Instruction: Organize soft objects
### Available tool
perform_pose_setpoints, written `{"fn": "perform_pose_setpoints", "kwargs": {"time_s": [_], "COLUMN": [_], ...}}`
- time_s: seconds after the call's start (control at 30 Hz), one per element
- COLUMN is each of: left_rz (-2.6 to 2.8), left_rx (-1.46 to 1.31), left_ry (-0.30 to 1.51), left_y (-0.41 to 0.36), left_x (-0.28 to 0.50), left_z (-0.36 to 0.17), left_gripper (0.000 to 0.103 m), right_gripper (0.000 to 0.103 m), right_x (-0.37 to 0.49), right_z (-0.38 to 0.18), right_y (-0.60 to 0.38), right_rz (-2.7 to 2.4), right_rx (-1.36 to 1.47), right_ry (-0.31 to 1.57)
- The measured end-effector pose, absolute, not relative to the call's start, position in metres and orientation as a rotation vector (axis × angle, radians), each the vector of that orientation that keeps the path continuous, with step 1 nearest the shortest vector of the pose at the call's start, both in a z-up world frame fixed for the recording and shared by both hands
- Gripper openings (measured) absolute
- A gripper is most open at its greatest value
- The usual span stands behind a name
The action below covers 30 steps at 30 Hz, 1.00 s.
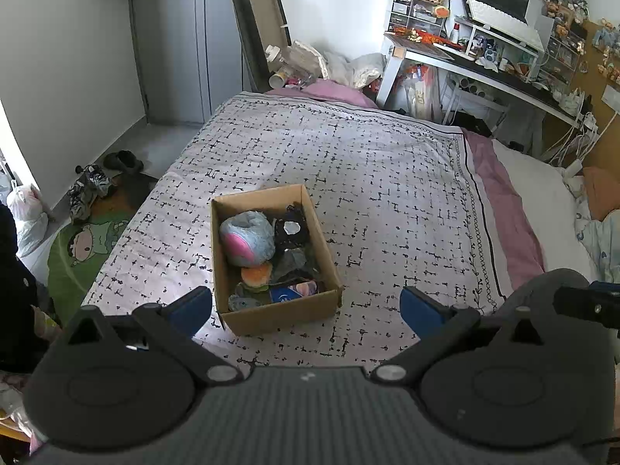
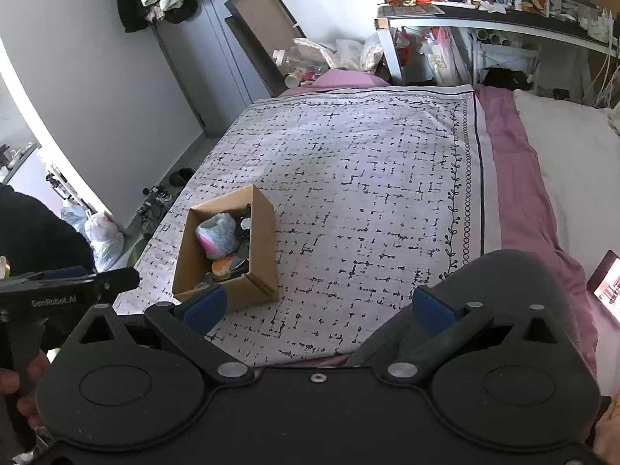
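Looking like the wrap-up, since the soft toys (image 1: 248,238) all sit packed in the box (image 1: 329,255) on the bed (image 1: 387,178), nothing loose on the cover, and the left gripper (image 1: 306,306) and right gripper (image 2: 317,304) hang wide and empty, so next is probably just backing off.

left tool (image 1: 306,306) spread wide, right tool (image 2: 317,306) likewise

Dark items in cardboard box (image 1: 279,316) too jumbled to ID; box's near wall hides lower contents. Phone screen (image 2: 606,285) cut off by right edge.
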<state>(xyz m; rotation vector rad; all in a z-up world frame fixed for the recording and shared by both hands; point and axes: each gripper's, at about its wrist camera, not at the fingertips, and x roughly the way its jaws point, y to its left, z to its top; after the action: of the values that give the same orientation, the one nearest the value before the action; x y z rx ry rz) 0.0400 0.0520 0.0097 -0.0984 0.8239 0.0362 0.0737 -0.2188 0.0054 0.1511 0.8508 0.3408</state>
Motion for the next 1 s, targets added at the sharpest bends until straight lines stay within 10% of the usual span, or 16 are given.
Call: {"fn": "perform_pose_setpoints", "kwargs": {"time_s": [1.0], "left_rz": [0.052], "left_rx": [-0.084], "left_ry": [0.828], "left_y": [0.041], "left_x": [0.028], "left_z": [0.008], "left_gripper": [0.102], "right_gripper": [0.103], "right_x": [0.063], "right_z": [0.01], "right_y": [-0.226], "right_rz": [0.358], "right_rx": [0.131], "right_ry": [0.828]}}
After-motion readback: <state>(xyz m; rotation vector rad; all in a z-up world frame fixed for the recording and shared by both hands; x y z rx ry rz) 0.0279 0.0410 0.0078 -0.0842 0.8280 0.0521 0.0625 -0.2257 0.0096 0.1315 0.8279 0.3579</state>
